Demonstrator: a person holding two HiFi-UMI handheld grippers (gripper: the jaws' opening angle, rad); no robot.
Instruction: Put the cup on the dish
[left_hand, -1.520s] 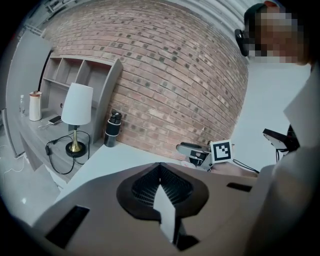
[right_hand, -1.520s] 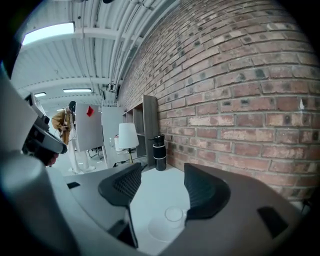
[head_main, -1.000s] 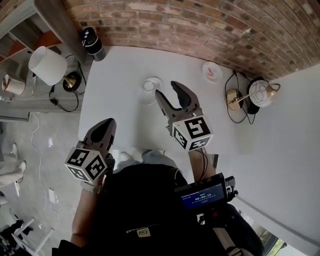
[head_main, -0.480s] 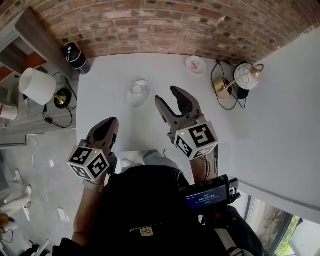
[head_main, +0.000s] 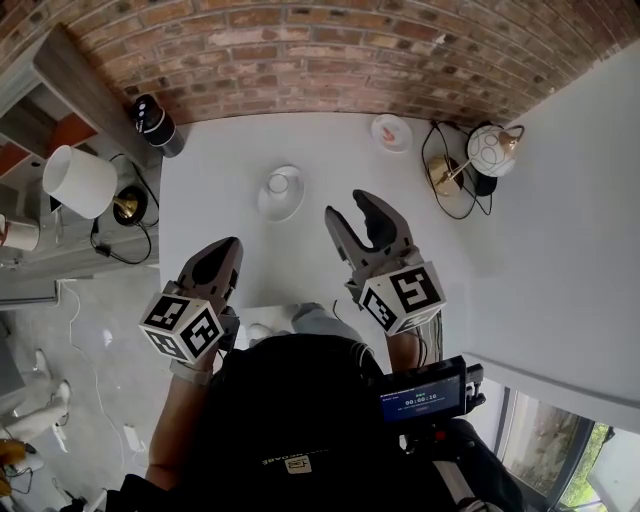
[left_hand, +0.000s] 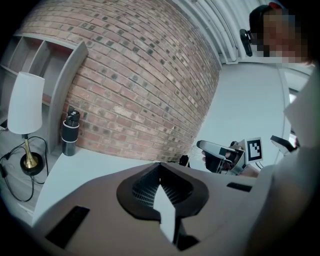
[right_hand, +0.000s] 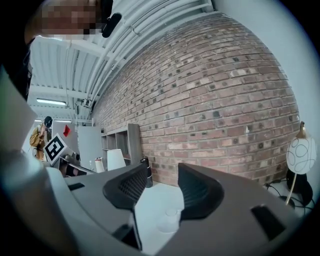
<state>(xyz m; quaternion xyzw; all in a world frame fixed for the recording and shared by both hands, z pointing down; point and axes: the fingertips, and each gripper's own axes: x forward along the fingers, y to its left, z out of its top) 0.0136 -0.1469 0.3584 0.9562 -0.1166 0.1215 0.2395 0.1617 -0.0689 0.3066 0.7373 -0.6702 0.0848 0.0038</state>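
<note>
Two states: left claw (head_main: 222, 247) together, right claw (head_main: 350, 208) apart, cup (head_main: 279, 183) sits on dish (head_main: 286, 209).

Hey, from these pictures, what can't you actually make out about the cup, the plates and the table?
- Head view: whether the cup holds anything. It is too small to tell.
- Head view: what the pinkish thing on the small plate is, also too small.
- Right gripper view: the cup is blurred and partly cut off by the jaw in front.
- Left gripper view: the cup is not seen; the left gripper fills the lower frame.
</note>
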